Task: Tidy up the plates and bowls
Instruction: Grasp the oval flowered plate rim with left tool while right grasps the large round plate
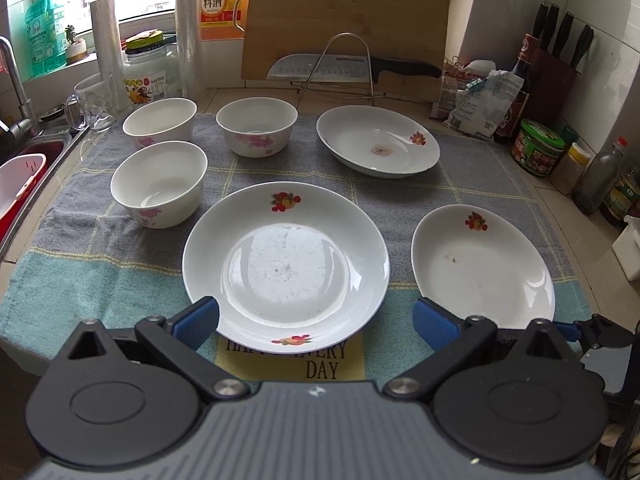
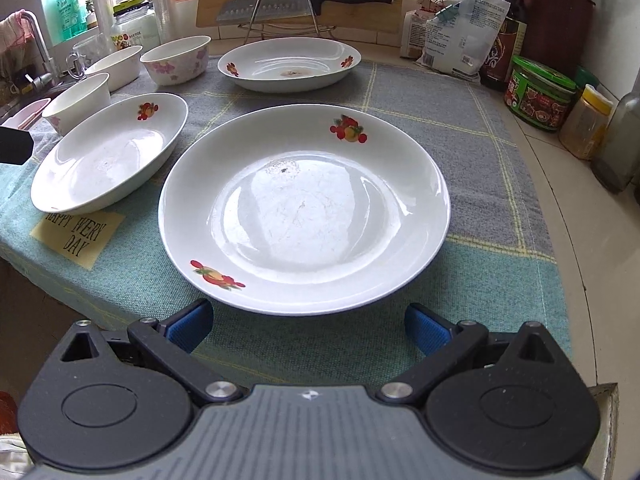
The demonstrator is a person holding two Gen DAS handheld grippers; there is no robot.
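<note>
- Left gripper (image 1: 316, 322): jaws spread wide, holding nothing, low at 6 o'clock in its own view. Its blue pads (image 1: 198, 318) flank the near rim of the middle plate (image 1: 286, 266) without touching it.
- Right gripper (image 2: 308, 326): jaws equally wide, empty, just short of the near rim of the right plate (image 2: 304, 208), which fills the centre of the right view.
- Three plates, all white with red fruit prints, lie apart on the towel (image 1: 472, 176): the middle plate dead ahead of the left gripper, the right plate at 3 o'clock from it, the far plate (image 1: 378, 142) at 1 o'clock.
- The far plate has a brownish smear in its well.
- Three bowls (image 1: 160, 182), white with pink flowers, stand upright at 10 to 12 o'clock of the middle plate: two close together on the left, one further right. None is stacked.
- A yellow label reading "HAPPY EVERY DAY" (image 2: 78, 236) is partly under the middle plate.
- Behind: a knife (image 1: 352, 66) on a wire rack, against a cutting board (image 1: 344, 12).
- The sink (image 1: 36, 156) lies at 9 o'clock; jars and bottles are at 3 o'clock.
</note>
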